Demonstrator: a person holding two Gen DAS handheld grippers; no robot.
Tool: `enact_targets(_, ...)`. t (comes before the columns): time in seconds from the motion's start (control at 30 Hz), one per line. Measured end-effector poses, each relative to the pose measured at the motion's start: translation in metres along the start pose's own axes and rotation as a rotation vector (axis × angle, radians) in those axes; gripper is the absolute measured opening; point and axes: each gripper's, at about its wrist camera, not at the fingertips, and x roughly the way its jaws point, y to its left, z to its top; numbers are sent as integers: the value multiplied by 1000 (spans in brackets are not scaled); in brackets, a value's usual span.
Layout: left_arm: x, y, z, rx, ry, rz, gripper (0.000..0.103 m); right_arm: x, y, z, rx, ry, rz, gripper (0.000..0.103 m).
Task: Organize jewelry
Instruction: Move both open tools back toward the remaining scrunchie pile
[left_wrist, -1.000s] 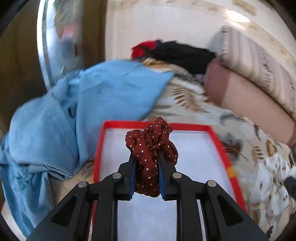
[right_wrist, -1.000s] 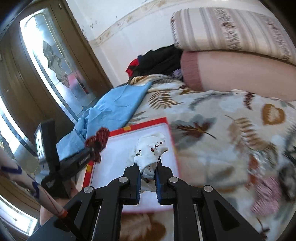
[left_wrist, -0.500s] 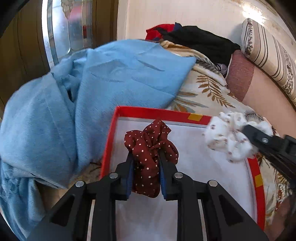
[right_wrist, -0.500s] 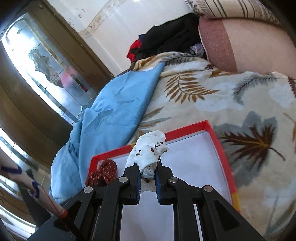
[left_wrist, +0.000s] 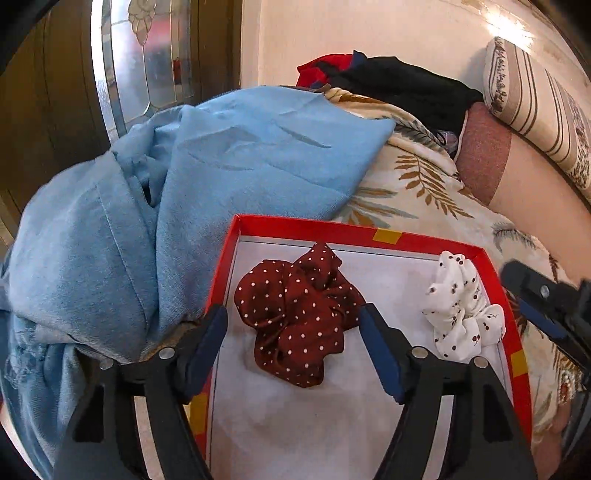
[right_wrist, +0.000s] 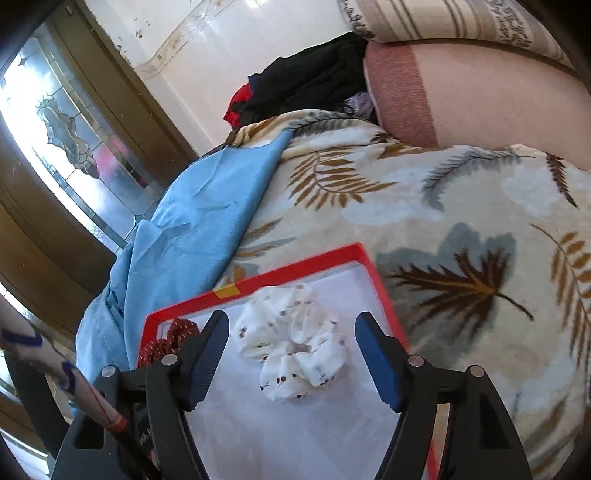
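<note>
A dark red white-dotted scrunchie (left_wrist: 299, 314) lies in the red-rimmed white tray (left_wrist: 306, 227), at its left part. My left gripper (left_wrist: 293, 314) is open, with its jaws spread on either side of it. A white scrunchie with dark specks (left_wrist: 461, 317) lies at the tray's right side. In the right wrist view, my right gripper (right_wrist: 291, 328) is open around the white scrunchie (right_wrist: 295, 347), which rests on the tray (right_wrist: 384, 291). The red scrunchie (right_wrist: 170, 338) shows partly behind the left finger.
The tray sits on a leaf-patterned bedspread (left_wrist: 417, 184). A blue cloth (left_wrist: 184, 177) is heaped left of the tray and touches its rim. Dark and red clothes (left_wrist: 388, 81) and pillows (left_wrist: 524, 110) lie at the back. A glazed door (right_wrist: 70, 147) stands left.
Both grippers have opened and let go of their scrunchies. The red and the white scrunchie now lie in the tray.
</note>
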Motion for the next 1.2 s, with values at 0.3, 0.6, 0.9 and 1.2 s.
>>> enact_targets(0.3, -12, 0, -12, 25, 16, 6, 74, -14, -17, -33, 33, -16, -74, 76)
enact_targets(0.6, -48, -7, -44, 74, 40, -13, 74, -48, -20, -62, -4, 2, -136, 77)
enact_targets(0.9, -115, -27, -71, 81, -109, -160, 80, -139, -33, -93, 74, -89, -65, 77)
enact_targets(1.2, -185, -78, -106, 115, -260, -201, 81, -262, -48, -141, -23, -202, -178, 77)
